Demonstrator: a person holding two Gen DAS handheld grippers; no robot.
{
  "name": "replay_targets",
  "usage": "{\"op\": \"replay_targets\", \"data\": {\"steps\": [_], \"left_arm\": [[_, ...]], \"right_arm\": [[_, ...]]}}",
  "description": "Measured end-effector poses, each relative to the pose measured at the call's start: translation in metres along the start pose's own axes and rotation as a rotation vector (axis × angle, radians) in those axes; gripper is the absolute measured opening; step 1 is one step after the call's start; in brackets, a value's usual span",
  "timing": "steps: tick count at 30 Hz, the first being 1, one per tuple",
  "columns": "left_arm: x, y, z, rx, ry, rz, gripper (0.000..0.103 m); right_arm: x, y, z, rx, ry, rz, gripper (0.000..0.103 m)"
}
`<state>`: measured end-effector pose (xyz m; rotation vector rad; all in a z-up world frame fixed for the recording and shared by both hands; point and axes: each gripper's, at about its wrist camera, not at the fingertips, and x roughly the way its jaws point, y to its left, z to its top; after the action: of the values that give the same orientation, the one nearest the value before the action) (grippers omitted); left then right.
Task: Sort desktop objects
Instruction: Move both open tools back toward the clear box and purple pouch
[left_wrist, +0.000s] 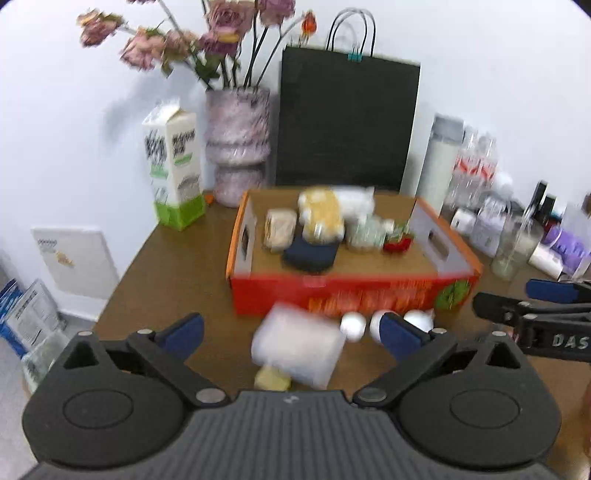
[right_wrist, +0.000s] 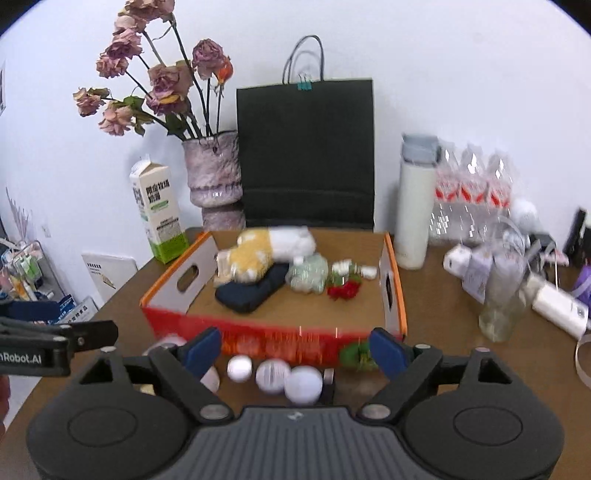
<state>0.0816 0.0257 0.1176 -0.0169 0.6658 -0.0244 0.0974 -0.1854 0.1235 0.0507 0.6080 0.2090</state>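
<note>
Lying on the worktop (right_wrist: 443, 325) before the orange box (right_wrist: 280, 341), three white balls (right_wrist: 303, 384) sit between the spread right claw (right_wrist: 295, 349); the left claw (left_wrist: 291, 330), also spread, frames a blurred clear container (left_wrist: 299, 347).

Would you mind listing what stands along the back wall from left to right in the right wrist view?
Milk carton → vase of dried roses → black paper bag → white flask → pack of water bottles.
</note>
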Motion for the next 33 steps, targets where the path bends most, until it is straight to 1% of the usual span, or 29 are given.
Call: {"op": "replay_targets", "data": {"steps": [3,5,8,10,12,13,15,18,21,27,31,33], "left_arm": [[-0.003,-0.006,-0.038,0.018,0.002,-0.008,0.103],[-0.008,-0.010,-0.062,0.025,0.004,-0.015,0.103],[-0.020,-0.016,-0.097,0.052,-0.014,-0.018,0.103],[-0.026,-0.020,-0.114,0.059,-0.017,-0.018,0.103],[-0.032,-0.020,-0.131,0.041,-0.006,-0.038,0.103],[-0.034,-0.020,-0.137,0.025,0.001,-0.046,0.103],[-0.042,-0.019,-0.151,-0.004,0.010,-0.061,0.103],[-0.052,-0.018,-0.167,-0.027,0.016,-0.055,0.103],[-0.062,-0.019,-0.179,-0.017,0.013,-0.051,0.103],[-0.075,-0.020,-0.194,-0.017,0.014,-0.061,0.103],[-0.076,-0.022,-0.197,-0.001,0.014,-0.058,0.103],[-0.073,-0.021,-0.196,-0.008,0.018,-0.055,0.103]], "right_arm": [[-0.009,-0.005,-0.039,0.039,0.000,0.011,0.088],[-0.017,-0.008,-0.064,0.065,-0.002,-0.005,0.088],[-0.033,-0.010,-0.098,0.056,-0.024,-0.034,0.088],[-0.043,-0.010,-0.115,0.034,-0.040,-0.033,0.089],[-0.053,-0.010,-0.130,0.037,-0.059,-0.024,0.096],[-0.059,-0.010,-0.136,0.038,-0.073,-0.021,0.103],[-0.069,-0.008,-0.147,0.037,-0.094,-0.014,0.103],[-0.082,-0.007,-0.160,0.040,-0.109,0.006,0.103],[-0.092,-0.006,-0.173,0.035,-0.102,0.005,0.103],[-0.099,0.007,-0.198,-0.061,-0.088,-0.091,0.103],[-0.100,0.007,-0.206,-0.078,-0.067,-0.084,0.103],[-0.100,0.006,-0.207,-0.076,-0.059,-0.083,0.103]]}}
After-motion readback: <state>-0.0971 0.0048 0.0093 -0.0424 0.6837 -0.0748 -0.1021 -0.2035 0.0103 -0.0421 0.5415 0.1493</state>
